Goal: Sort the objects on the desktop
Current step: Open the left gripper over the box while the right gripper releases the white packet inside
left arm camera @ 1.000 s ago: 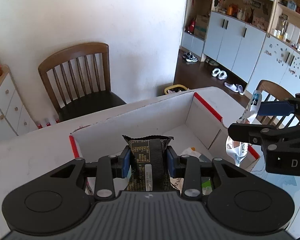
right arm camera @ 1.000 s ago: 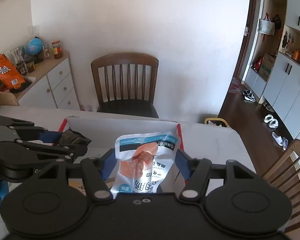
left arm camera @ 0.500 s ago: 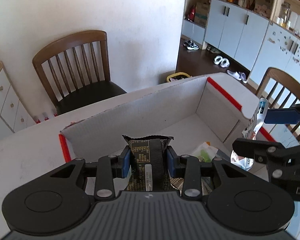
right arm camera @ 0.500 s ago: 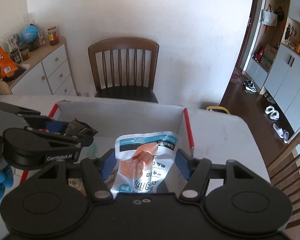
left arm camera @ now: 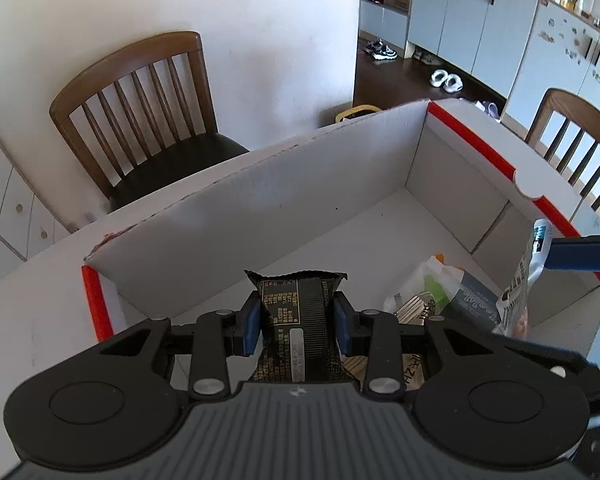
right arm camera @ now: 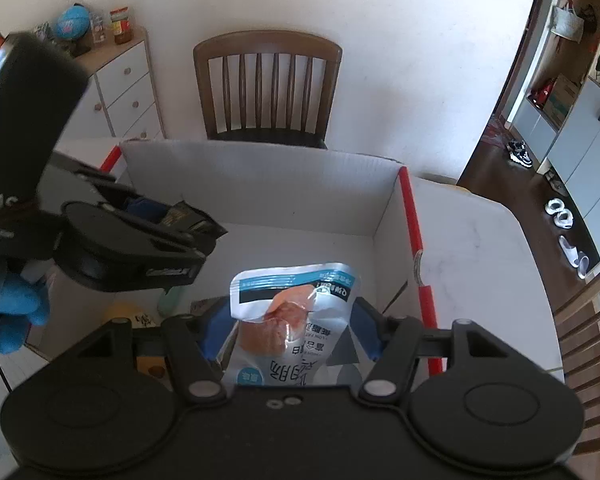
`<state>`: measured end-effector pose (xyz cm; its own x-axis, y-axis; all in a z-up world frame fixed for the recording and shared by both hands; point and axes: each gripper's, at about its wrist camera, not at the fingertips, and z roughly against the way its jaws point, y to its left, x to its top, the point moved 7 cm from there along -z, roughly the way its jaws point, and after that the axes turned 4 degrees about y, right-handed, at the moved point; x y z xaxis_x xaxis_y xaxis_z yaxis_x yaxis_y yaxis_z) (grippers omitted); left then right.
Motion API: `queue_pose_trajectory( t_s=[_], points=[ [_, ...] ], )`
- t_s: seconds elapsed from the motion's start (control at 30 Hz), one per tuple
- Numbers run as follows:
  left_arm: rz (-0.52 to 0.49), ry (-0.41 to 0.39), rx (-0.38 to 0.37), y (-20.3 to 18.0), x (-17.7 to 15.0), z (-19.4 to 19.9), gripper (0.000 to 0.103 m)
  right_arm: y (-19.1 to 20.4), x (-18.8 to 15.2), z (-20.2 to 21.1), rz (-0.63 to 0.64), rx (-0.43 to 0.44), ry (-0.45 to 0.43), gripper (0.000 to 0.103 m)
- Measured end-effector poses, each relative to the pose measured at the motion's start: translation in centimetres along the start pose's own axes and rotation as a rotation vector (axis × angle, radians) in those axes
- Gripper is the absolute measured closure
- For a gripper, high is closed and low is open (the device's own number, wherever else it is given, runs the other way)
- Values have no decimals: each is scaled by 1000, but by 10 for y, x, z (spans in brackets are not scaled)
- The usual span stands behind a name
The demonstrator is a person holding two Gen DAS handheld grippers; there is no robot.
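Over the open white box (left arm camera: pixel 452 184), the left gripper (left arm camera: pixel 296 320) pinches a dark snack bar (left arm camera: pixel 296 312) and the right gripper (right arm camera: pixel 288 328) clamps a pale food pouch (right arm camera: pixel 296 304). This looks like the drop-off step; next, each should open to let its packet fall inside.

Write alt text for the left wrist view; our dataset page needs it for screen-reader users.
The left gripper is shut on a black snack packet, held over an open white cardboard box with red edges. Other packets lie in the box, and the right gripper enters from the right holding a pale pouch.
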<state>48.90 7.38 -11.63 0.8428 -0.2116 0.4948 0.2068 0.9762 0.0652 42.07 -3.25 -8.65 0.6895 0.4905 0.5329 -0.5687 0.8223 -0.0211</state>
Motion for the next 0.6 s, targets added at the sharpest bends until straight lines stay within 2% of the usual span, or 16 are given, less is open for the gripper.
queue_pose_trajectory(
  t_s=[0.6],
  points=[
    [-3, 117, 20, -4, -4, -40, 68, -2, -11, -10, -9, -6, 8, 39]
  ],
)
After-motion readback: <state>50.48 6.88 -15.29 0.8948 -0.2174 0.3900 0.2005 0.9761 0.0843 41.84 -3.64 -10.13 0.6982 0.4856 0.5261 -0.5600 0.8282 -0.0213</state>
